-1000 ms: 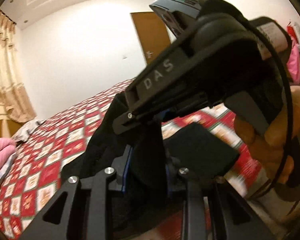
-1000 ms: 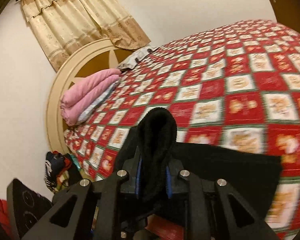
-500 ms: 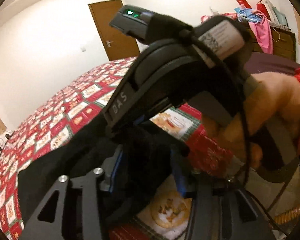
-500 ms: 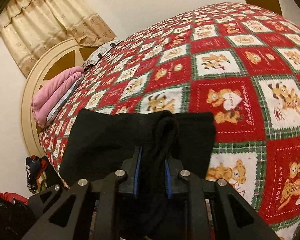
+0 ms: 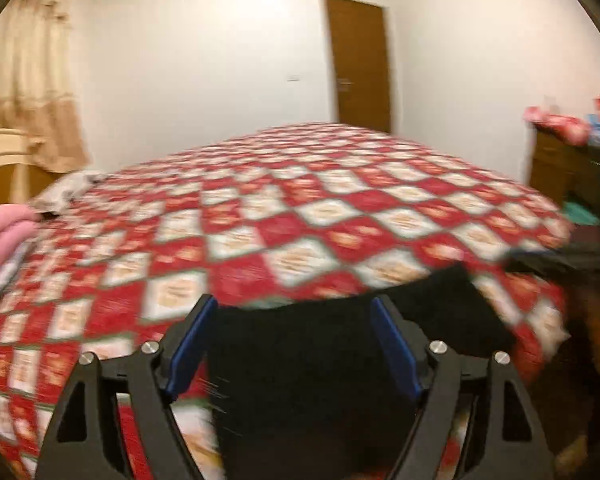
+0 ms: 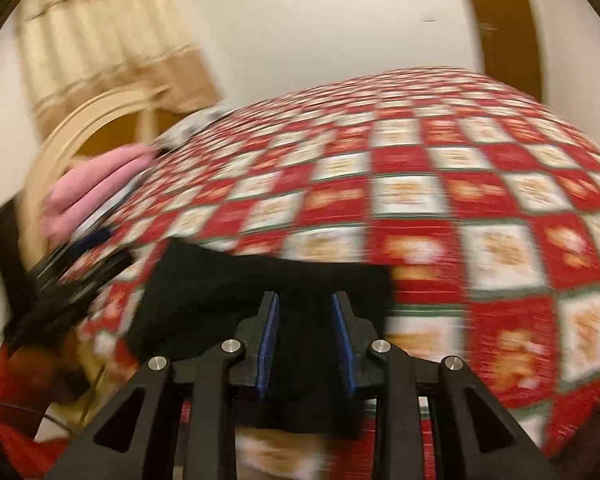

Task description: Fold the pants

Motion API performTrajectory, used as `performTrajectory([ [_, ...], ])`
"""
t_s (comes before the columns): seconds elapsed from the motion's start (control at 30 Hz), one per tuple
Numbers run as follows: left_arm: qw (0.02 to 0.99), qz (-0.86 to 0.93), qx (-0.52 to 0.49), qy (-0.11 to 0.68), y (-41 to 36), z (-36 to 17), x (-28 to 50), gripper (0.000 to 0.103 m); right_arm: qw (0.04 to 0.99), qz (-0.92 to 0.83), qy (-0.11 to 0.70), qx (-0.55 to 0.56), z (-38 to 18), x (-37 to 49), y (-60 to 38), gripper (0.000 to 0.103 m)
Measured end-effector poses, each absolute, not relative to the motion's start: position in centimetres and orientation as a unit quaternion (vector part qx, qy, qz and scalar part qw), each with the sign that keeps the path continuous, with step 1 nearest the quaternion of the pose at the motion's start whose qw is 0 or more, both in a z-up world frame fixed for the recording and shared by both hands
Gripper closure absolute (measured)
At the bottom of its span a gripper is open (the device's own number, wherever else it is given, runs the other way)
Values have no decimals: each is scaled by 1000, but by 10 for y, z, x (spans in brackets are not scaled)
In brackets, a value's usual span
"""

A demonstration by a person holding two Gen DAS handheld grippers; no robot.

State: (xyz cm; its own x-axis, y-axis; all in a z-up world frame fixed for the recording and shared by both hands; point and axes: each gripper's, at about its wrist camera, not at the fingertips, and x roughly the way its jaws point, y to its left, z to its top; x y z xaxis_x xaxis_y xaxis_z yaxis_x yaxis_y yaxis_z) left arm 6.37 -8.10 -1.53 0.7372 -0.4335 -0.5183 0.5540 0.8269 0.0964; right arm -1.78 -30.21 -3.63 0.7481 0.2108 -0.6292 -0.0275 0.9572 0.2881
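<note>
The black pants (image 5: 440,312) lie folded in a flat block on the red checked bedspread (image 5: 284,216), near its front edge. My left gripper (image 5: 293,304) hovers over them with its jaws wide and still opening; the blue pads (image 5: 188,344) touch no cloth. In the right wrist view the same pants (image 6: 220,280) spread out under my right gripper (image 6: 305,296). Its jaws are a little apart and opening, with no fold pinched between the pads. The left gripper (image 6: 72,268) shows as a dark blur at that view's left edge. Both views are motion-blurred.
A pink folded blanket (image 5: 4,232) and a grey pillow (image 5: 68,188) lie by the cream headboard (image 6: 80,128). A brown door (image 5: 358,64) stands behind the bed. A wooden dresser (image 5: 556,168) with piled items is at the right. A hand in a red sleeve (image 6: 40,360) is low left.
Both grippers held a bunched fold of the pants; their jaws have come apart and the cloth now lies flat on the bed. The left view has swung off the right gripper.
</note>
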Motion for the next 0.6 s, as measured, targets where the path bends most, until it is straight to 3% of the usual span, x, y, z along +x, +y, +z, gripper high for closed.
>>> performTrajectory([
  [0.27,915,-170,167,326,-90,-87,129,19,888,105,444,59,-104,-24,-268,78],
  [0.3,916,-171,154,329,-84,-88,130,17,891,106,437,64,-105,-36,-277,78],
  [0.33,917,-168,143,332,-77,-89,133,8,886,101,445,78,-105,-41,-285,79],
  [0.4,919,-153,125,342,-67,-88,138,3,876,101,456,120,-108,-49,-300,79],
  [0.53,917,-150,77,361,-54,-78,141,4,878,90,456,111,-96,-51,-295,78],
  [0.6,930,-127,83,336,-46,-64,132,5,901,90,414,96,-67,-47,-288,77],
])
